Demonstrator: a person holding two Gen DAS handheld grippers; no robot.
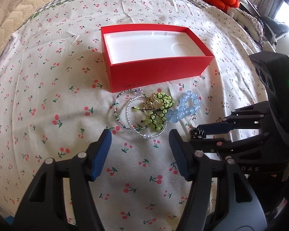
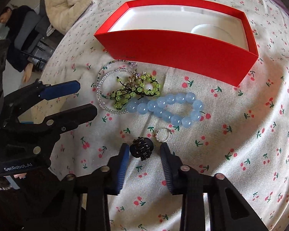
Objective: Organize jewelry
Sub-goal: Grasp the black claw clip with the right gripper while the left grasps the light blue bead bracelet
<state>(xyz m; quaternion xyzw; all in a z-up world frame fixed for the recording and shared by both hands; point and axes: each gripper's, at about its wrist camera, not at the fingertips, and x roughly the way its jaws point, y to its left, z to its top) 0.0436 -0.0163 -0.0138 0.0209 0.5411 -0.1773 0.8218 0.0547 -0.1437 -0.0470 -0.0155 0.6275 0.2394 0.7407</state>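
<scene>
Red box (image 1: 158,75) with bare white tray, jewelry heap (image 1: 156,111) just beside.

The right claw (image 2: 144,150) straddles a small black hair clip (image 2: 141,149) on the cherry-print bed sheet (image 2: 240,134), pads not touching it. Beyond lie a ring (image 2: 163,134), blue bead bracelet (image 2: 169,106) and red box (image 2: 175,48).

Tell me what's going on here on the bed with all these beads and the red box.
A person is sorting jewelry with two handheld grippers. The red box is open and has nothing in it yet. The right gripper sits around a small black clip, with no firm pinch visible. The left gripper hovers open near the clear bead bracelets, green beads and blue bead bracelet.
</scene>
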